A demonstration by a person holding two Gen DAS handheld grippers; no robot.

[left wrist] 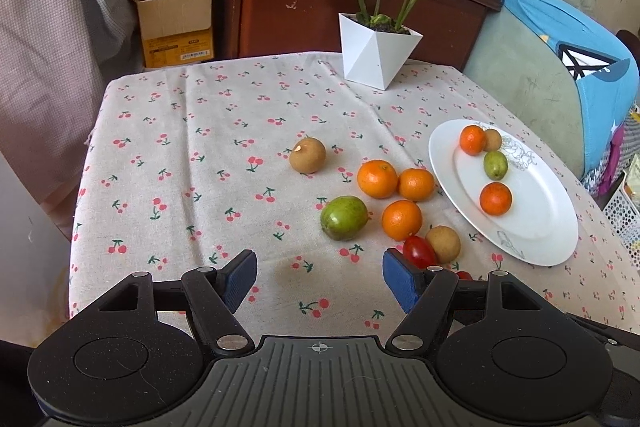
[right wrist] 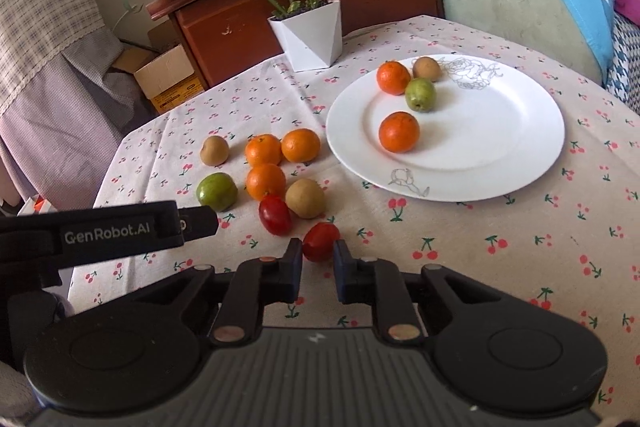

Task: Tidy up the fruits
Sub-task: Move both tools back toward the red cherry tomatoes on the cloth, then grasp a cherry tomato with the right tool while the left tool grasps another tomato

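Right gripper [right wrist: 318,259] is closed narrow on a small glossy red cherry tomato [right wrist: 320,241] lying on the table between its pads; likely light, smooth-skinned and easily crushed, so best held gently across its middle.

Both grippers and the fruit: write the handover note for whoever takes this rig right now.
Right gripper: shut on a small red cherry tomato, low over the cherry-print tablecloth.
Left gripper: open, empty.
Done: two oranges, one green fruit and one brown fruit sit on the white round plate.
Left: three oranges, a green fruit, two brown fruits and a second red tomato on the cloth, plus the gripped one.
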